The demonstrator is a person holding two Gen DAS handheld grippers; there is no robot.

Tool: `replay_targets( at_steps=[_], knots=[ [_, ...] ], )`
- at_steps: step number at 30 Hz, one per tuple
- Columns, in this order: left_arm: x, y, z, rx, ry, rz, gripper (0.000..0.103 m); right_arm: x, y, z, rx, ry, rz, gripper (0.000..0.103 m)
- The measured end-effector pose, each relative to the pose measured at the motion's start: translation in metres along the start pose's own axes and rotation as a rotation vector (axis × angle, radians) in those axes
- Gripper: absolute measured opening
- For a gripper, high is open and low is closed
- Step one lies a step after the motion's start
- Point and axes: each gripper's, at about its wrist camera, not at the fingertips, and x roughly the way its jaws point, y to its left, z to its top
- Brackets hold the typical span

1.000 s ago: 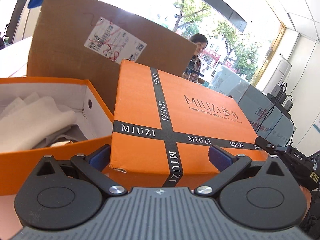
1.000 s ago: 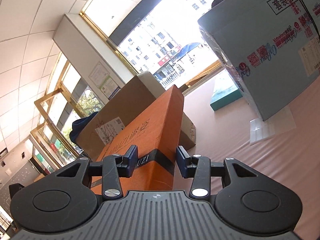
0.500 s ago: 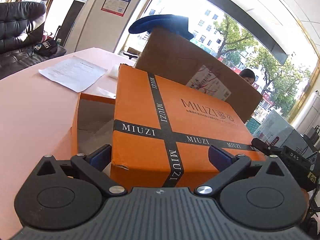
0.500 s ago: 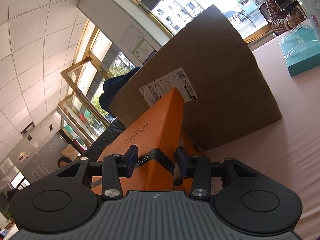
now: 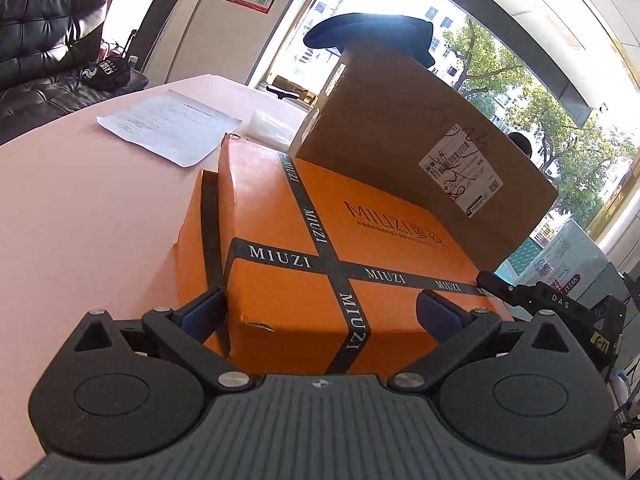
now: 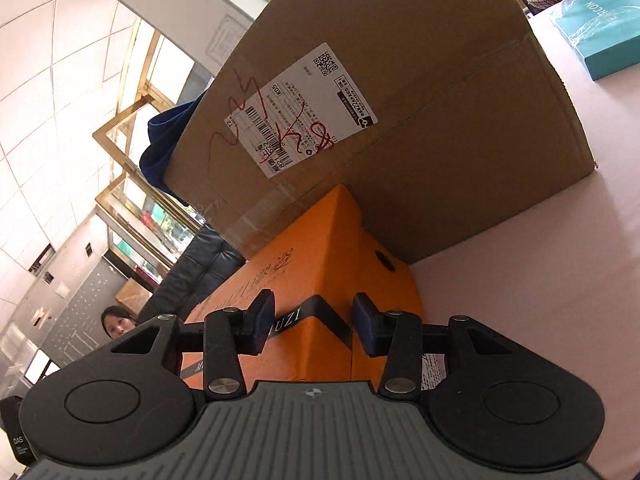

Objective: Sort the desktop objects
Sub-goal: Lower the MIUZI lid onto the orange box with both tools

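The orange MIUZI lid [image 5: 336, 248], held wide across one end by the left gripper [image 5: 320, 312] and pinched at a corner by the right gripper [image 6: 314, 320], has dropped over its orange shoe box [image 5: 196, 248] (once open), so closing looks nearly finished.

The lid [image 5: 320, 240] sits on the shoebox [image 5: 192, 256], on the table [image 5: 80, 208]. Behind it stands a carton [image 5: 400, 152] with a hat [image 5: 372, 36] on top. A paper [image 5: 168, 124] lies to the left, behind the shoebox.
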Motion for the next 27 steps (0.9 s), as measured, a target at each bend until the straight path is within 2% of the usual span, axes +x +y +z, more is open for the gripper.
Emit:
replay_targets(
  at_steps=[6, 9, 12, 16, 20, 27],
  knots=[
    [0.001, 0.007, -0.002, -0.001, 0.028, 0.020, 0.098, 0.004, 0.011, 0.001, -0.043, 0.001, -0.006, 0.042],
    [0.009, 0.021, -0.005, -0.060, 0.044, 0.023, 0.099, 0.013, 0.014, -0.004, -0.035, 0.029, -0.007, 0.042],
    [0.011, 0.030, -0.005, -0.106, 0.056, -0.013, 0.098, 0.015, 0.015, -0.006, -0.031, 0.021, -0.004, 0.042],
    [0.011, 0.027, -0.006, -0.099, 0.058, -0.007, 0.099, 0.014, 0.012, -0.004, -0.024, 0.020, -0.003, 0.042],
    [0.012, 0.023, -0.005, -0.109, 0.076, 0.005, 0.099, 0.008, 0.015, 0.000, -0.044, 0.004, -0.009, 0.034],
    [0.016, 0.010, -0.003, -0.115, 0.100, 0.032, 0.100, -0.003, 0.013, 0.004, -0.038, -0.022, 0.001, 0.033]
  ],
)
